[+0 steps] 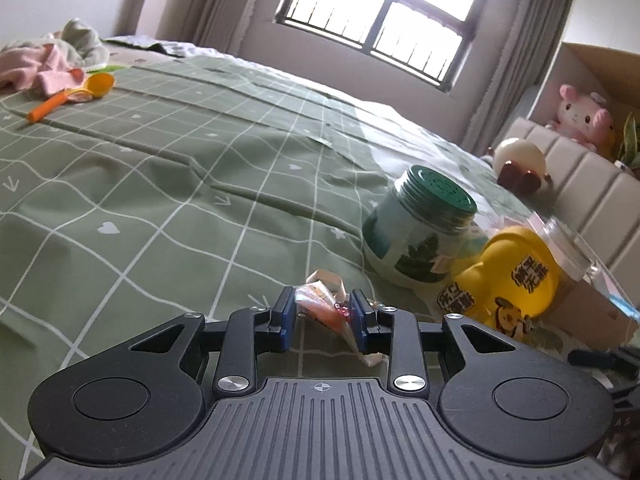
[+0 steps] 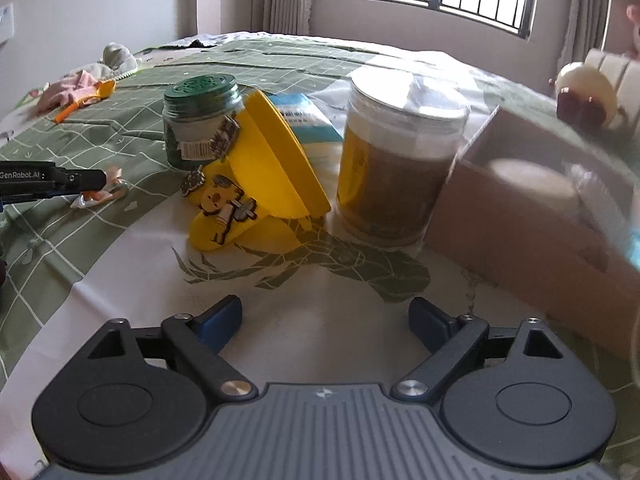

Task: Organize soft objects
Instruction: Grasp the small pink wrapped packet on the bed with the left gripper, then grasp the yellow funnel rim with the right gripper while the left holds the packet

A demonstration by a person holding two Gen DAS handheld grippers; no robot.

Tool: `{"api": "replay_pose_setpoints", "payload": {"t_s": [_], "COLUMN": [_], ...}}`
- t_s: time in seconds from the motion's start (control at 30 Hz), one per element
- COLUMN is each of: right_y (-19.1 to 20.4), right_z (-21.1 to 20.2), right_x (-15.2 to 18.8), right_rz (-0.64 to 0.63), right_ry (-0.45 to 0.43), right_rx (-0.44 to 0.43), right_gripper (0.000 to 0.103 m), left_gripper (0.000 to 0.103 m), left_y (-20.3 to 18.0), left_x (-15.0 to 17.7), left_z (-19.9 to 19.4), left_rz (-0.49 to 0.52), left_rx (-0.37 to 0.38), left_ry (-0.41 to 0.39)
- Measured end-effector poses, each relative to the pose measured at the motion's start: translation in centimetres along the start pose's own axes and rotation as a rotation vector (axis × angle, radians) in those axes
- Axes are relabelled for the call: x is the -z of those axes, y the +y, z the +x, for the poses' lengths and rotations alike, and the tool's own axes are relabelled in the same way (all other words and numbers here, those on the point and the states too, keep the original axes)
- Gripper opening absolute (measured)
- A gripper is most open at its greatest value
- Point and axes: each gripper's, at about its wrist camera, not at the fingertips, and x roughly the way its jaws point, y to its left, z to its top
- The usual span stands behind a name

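Note:
My left gripper is shut on a small crinkled plastic packet with orange and white print, low over the green checked bedspread. The same packet shows at the left gripper's tip in the right wrist view. My right gripper is open and empty above a white cloth with a green print. A pile of pink and grey clothes lies far left on the bed. A pink plush toy sits in a cardboard box at the far right.
A green-lidded jar, a yellow plastic toy, a clear tub of brown contents and an open cardboard box stand close together. An orange scoop lies by the clothes. A round cream toy rests near the padded headboard.

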Motion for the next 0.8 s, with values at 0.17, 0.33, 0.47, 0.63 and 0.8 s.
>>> {"api": "replay_pose_setpoints", "payload": {"t_s": [0.17,0.33,0.47,0.63,0.8], "right_y": [3.5,6.0,6.5,6.1,5.1], "right_z": [-1.5,-1.7,-0.4,1.9,3.5], "right_x": [-1.8,-4.0,-6.2,-7.9,-8.7], "right_rz": [-0.190,-0.296,-0.311,-0.262,-0.183], "right_ry": [-0.078,-0.167,-0.171,-0.122,-0.037], "right_rx": [0.045,0.058,0.064,0.059,0.017], "right_gripper": [0.083,0.082,0.082,0.078,0.056], "left_gripper": [0.032,0.033,0.033,0.033,0.033], "left_y": [-0.1,0.3,0.4,0.8,1.3], "left_x": [0.4,0.4,0.4,0.4,0.4], "left_z": [0.1,0.1,0.1,0.2,0.3], "left_rz": [0.015,-0.006,-0.013,-0.027,-0.055], "left_rx": [0.003,0.018,0.025,0.036,0.056], "left_ry": [-0.004,-0.002,-0.003,-0.001,0.002]}}
